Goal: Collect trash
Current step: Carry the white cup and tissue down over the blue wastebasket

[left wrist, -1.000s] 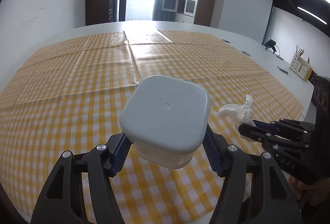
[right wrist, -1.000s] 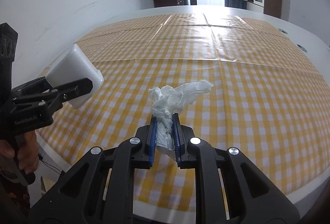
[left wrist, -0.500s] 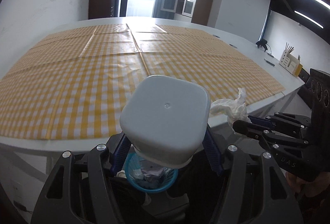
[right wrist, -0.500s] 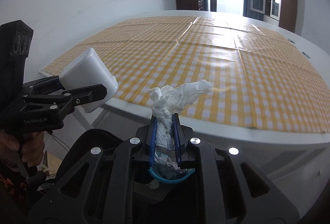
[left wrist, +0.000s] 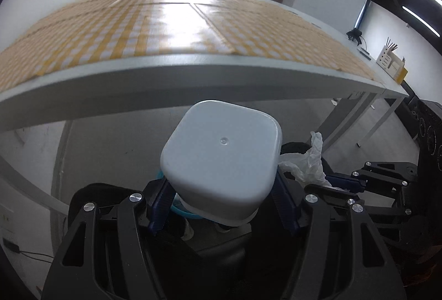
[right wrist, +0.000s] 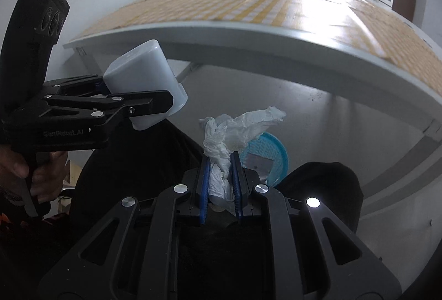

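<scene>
Tissue (right wrist: 221, 139), light and crushable, sits pinched in the right gripper (right wrist: 219, 189) above the bin (right wrist: 265, 156). Left gripper (left wrist: 221, 206) clamps a stiff, slick tub (left wrist: 221, 159) by its sides beside the bin.

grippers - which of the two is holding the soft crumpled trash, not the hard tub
The right gripper: its blue pads pinch a crumpled white tissue. The left gripper stands much wider, clamped around a rigid white plastic container.

Both wrist views look downward beneath table edge (left wrist: 193, 70).
</scene>
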The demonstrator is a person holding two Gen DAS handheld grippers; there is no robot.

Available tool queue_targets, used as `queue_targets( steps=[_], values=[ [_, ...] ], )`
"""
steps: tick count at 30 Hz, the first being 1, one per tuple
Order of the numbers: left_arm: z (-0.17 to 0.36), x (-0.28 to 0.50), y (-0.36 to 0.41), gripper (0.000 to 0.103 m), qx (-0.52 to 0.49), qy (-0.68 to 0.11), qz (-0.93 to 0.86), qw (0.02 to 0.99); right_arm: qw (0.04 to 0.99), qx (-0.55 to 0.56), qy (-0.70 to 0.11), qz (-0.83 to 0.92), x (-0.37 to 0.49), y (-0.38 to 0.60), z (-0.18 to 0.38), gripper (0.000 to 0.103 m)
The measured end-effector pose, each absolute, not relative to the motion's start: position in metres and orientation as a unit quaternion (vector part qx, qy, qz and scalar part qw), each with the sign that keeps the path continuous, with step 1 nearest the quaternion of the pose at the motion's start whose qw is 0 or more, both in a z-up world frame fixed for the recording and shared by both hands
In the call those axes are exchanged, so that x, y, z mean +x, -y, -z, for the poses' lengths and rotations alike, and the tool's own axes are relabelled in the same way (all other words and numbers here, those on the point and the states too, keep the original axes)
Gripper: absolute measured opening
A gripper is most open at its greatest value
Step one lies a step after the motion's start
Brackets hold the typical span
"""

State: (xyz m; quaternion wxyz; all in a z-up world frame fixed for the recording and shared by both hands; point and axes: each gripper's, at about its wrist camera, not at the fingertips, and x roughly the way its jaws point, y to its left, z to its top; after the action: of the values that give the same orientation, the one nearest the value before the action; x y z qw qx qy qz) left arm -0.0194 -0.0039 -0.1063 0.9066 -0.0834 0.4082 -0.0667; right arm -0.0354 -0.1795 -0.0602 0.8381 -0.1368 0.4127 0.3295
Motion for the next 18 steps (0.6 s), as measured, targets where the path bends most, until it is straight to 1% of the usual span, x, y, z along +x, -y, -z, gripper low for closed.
queue_targets(
  steps=[6,12,18],
  values=[
    [0.144,-0.004,-0.011,0.064,-0.095,-0.43,0.056,0.896,0.821,-0.136,-0.458,-0.312,-0.015,0.166,0.108,0.014],
    [0.188,0.022,-0.025,0.064,-0.115,-0.462,0.046,0.878,0.806,-0.126,-0.502,-0.287,0.028,0.155,0.154,0.014],
    [0.251,0.062,-0.04,0.064,-0.149,-0.51,0.027,0.847,0.792,-0.132,-0.541,-0.249,0.07,0.148,0.2,0.014]
  ],
)
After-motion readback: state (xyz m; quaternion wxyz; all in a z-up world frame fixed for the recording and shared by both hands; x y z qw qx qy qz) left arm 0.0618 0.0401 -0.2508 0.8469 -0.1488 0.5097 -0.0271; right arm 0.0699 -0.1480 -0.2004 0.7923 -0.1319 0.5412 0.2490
